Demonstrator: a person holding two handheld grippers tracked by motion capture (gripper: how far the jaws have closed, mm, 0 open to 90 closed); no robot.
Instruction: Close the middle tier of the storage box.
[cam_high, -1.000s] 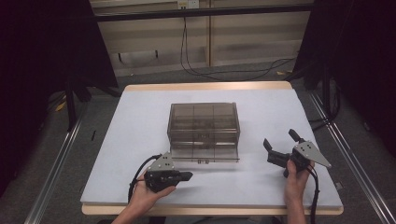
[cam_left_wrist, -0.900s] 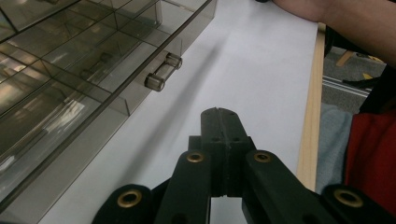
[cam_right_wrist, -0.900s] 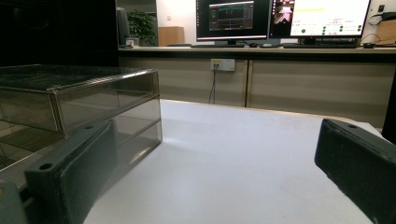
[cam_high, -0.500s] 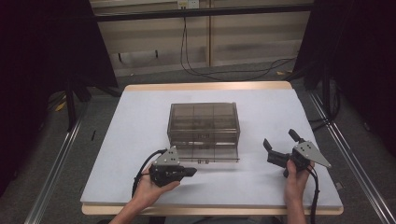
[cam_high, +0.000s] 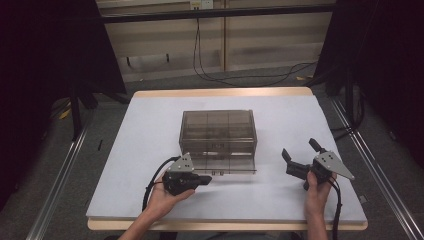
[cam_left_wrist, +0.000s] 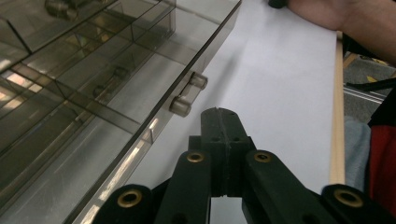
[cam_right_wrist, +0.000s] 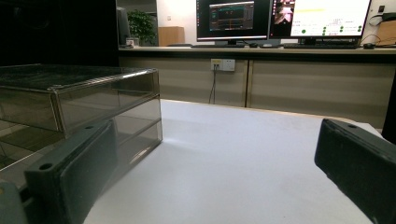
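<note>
Smoked-plastic drawer box (cam_high: 218, 136) sits mid-frame on the white table (cam_high: 135, 150). Lower left, the left gripper (cam_high: 206, 178), jaws pressed together and holding nothing, points at its front knobs (cam_left_wrist: 187, 95). Lower right, the right gripper (cam_high: 300, 155) rests spread wide, empty.

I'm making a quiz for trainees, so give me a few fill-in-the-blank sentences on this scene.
1. The left tool has its jaws ___.
2. The right tool has its jaws ___.
3. The smoky clear box has its bottom drawer pulled ___.
4. The left tool's tip is beside the drawer's two ___.

Missing words: shut; open; out; knobs
</note>
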